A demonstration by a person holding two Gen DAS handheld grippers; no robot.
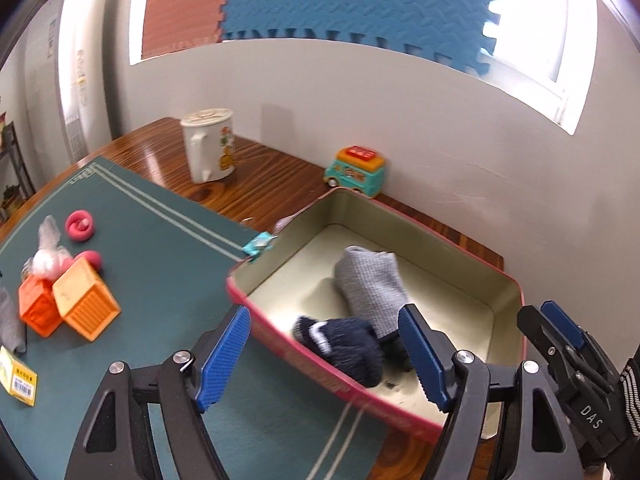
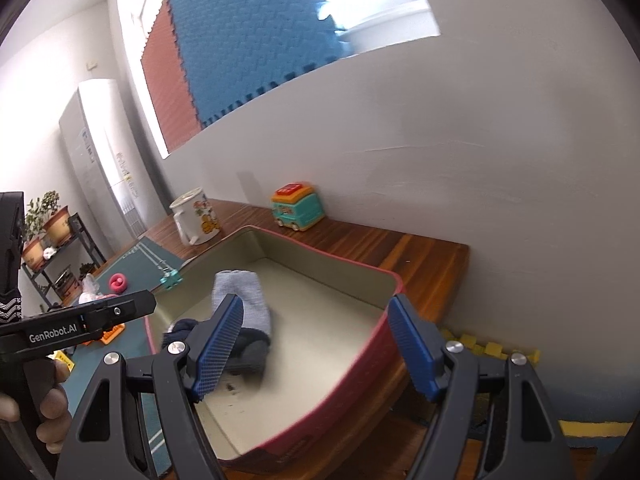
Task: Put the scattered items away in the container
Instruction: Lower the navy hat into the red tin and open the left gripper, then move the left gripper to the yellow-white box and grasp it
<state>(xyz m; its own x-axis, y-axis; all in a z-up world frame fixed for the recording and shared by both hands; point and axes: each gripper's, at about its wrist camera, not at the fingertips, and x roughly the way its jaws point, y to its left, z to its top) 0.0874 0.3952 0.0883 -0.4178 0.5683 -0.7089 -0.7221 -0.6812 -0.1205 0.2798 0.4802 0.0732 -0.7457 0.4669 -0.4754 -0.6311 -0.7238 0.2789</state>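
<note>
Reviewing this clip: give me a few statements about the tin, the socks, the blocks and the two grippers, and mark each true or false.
1. A grey sock and a dark navy sock lie inside the red-rimmed tin. True.
2. The left gripper is shut on a sock. False: its jaws stand open and hold nothing.
3. Two orange blocks sit on the green mat, outside the tin. True.
4. The toy bus is inside the tin. False: it stands on the wooden table by the wall.
5. The right gripper is open. True.
</note>
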